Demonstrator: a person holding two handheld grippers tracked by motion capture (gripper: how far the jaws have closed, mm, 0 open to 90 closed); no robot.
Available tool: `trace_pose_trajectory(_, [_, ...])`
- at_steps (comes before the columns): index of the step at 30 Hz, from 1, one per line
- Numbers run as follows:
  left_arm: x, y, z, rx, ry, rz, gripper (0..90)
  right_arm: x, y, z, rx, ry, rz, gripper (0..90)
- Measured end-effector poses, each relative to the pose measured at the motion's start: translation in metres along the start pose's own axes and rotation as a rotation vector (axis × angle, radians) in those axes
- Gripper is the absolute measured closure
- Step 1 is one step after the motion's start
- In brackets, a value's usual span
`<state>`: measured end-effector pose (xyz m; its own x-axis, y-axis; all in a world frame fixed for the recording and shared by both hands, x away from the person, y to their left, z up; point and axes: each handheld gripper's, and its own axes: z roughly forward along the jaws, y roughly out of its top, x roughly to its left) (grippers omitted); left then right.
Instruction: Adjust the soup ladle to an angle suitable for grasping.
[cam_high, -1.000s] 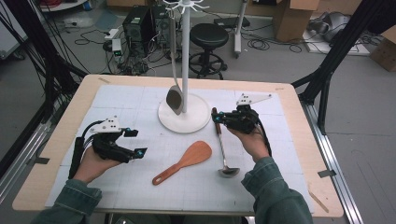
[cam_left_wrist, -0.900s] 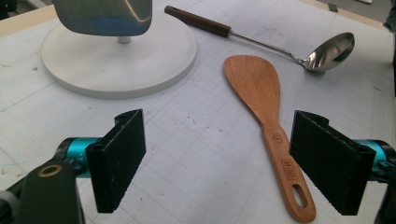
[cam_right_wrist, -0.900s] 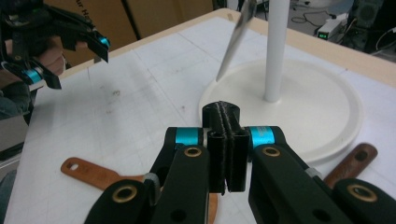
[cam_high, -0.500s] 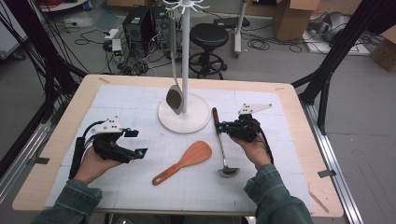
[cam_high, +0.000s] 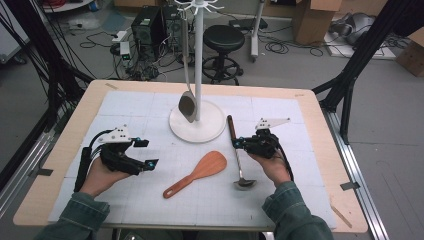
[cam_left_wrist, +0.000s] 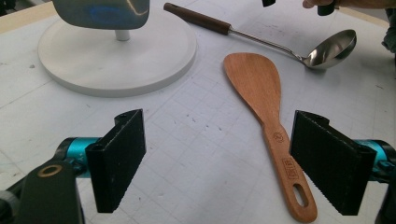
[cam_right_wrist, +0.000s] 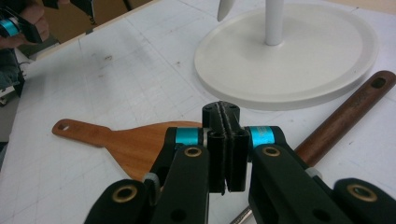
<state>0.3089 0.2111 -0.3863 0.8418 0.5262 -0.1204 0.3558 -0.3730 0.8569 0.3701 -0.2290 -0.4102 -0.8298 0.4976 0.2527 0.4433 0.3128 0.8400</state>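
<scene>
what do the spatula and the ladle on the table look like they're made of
The spatula looks like wood with a smooth orange-brown finish: faint grain shows, and marks are stamped into the handle. The ladle looks like polished metal, probably steel, since its bowl mirrors its surroundings; its handle grip is dark brown, likely wood.

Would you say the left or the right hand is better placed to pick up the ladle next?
The right, probably. Its tool sits beside the ladle handle, though its jaws are shut and must open first. The left tool is open but across the wooden spatula.
</scene>
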Motion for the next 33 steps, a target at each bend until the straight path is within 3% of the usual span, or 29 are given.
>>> trace_pose_trajectory(33, [-0.001,-0.005,0.003,0.001,-0.006,-0.008,19.2,0.002,-0.034,0.000,0.058,0.002,0.025,89.7])
